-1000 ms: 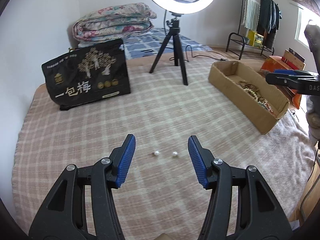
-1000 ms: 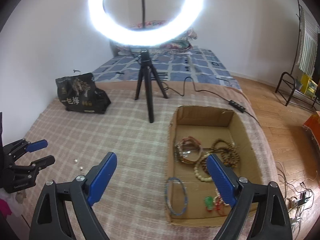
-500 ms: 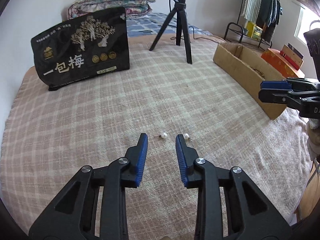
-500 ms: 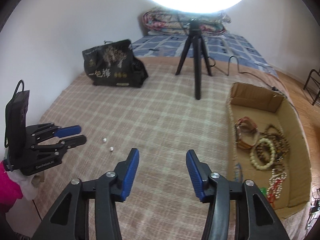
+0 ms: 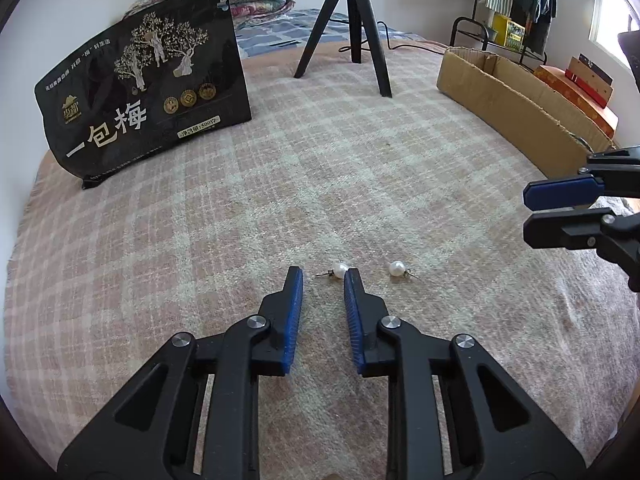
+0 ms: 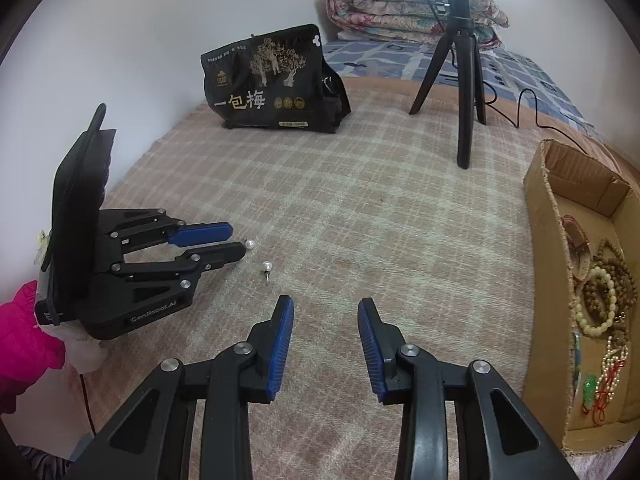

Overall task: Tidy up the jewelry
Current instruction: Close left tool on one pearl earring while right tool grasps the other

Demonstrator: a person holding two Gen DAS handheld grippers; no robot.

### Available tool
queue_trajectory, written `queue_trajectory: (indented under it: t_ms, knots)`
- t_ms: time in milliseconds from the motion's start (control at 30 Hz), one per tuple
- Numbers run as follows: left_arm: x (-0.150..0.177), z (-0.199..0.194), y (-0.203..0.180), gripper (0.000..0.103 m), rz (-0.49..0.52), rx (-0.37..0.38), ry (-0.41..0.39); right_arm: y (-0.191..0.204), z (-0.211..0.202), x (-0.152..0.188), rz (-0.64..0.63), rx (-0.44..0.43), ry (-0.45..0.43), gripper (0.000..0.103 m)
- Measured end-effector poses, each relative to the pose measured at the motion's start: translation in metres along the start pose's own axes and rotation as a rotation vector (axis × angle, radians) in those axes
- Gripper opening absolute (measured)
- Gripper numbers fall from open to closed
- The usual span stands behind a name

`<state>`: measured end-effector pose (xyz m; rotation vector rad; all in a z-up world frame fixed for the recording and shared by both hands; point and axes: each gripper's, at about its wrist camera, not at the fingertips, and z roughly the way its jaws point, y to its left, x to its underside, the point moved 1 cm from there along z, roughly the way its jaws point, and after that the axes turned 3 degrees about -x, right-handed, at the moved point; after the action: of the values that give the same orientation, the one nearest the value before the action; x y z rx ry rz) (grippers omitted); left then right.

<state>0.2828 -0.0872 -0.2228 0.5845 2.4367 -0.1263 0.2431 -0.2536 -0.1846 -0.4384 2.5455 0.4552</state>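
Observation:
Two pearl stud earrings lie on the checked blanket. The first pearl earring (image 5: 339,269) (image 6: 250,244) lies right at the tips of my left gripper (image 5: 322,274) (image 6: 236,240), whose jaws are narrowly open around its post. The second pearl earring (image 5: 396,268) (image 6: 267,267) lies just to its right, untouched. My right gripper (image 6: 325,305) (image 5: 530,210) is open and empty, low over the blanket a short way from the second earring. A cardboard box (image 6: 548,248) (image 5: 500,112) at the right holds bead bracelets (image 6: 600,292) and necklaces.
A black snack bag (image 5: 148,88) (image 6: 272,84) stands at the back left. A ring-light tripod (image 5: 352,20) (image 6: 464,76) stands mid-back with a cable. Folded quilts (image 6: 416,12) lie behind. The blanket's edge and a white wall are at the left.
My left gripper has come down and forward onto the first earring while its jaws narrowed. My right gripper has swung left away from the box toward the earrings and narrowed.

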Motion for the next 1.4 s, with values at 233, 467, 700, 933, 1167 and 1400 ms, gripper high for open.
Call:
queue_trajectory:
  t_ms: [233, 467, 700, 933, 1167, 1400]
  knots:
    - [-0.002, 0.005, -0.002, 0.018, 0.022, 0.016, -0.008, 0.004, 0.012, -0.001, -0.012, -0.026, 0.015, 0.031]
    - [-0.005, 0.012, 0.0, 0.007, 0.011, 0.02, -0.012, 0.015, 0.025, -0.004, -0.034, -0.059, 0.027, 0.027]
    - [-0.005, 0.014, 0.017, 0.006, -0.055, -0.002, -0.013, 0.031, 0.046, -0.009, -0.077, -0.089, 0.04, 0.024]
    - [-0.002, 0.014, 0.027, 0.006, -0.078, -0.003, -0.011, 0.043, 0.066, -0.015, -0.139, -0.054, 0.052, 0.021]
    - [-0.001, 0.013, 0.032, 0.006, -0.102, 0.007, -0.014, 0.048, 0.08, -0.019, -0.183, -0.021, 0.074, 0.009]
    - [0.0, 0.006, 0.039, 0.006, -0.139, 0.006, -0.025, 0.047, 0.072, -0.019, -0.167, -0.023, 0.057, 0.006]
